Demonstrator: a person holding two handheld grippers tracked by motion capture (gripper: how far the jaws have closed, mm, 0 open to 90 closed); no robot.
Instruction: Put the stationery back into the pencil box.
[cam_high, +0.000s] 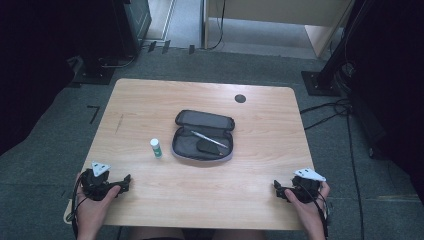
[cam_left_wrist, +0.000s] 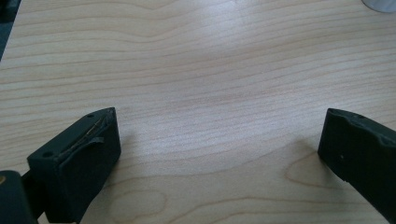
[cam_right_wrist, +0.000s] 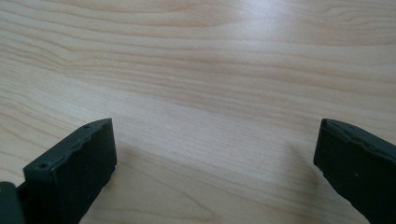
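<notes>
An open dark pencil case (cam_high: 203, 135) lies at the middle of the wooden table (cam_high: 150, 100), with a pen (cam_high: 209, 139) and a dark flat item (cam_high: 209, 148) inside. A small white tube with a green cap (cam_high: 156, 148) stands just left of the case. My left gripper (cam_high: 126, 182) rests at the table's near left corner, open, with bare wood between its jaws (cam_left_wrist: 219, 126). At the near right corner sits my right gripper (cam_high: 276, 189), also open over bare wood (cam_right_wrist: 215, 130). Both are well short of the case.
A round black grommet (cam_high: 240, 98) sits near the table's far edge. Black stands (cam_high: 325, 75) and cables (cam_high: 330, 107) lie on the carpet to the right, more dark equipment (cam_high: 100, 55) at the back left. A white edge of something (cam_left_wrist: 380, 4) shows in the left gripper view's top right corner.
</notes>
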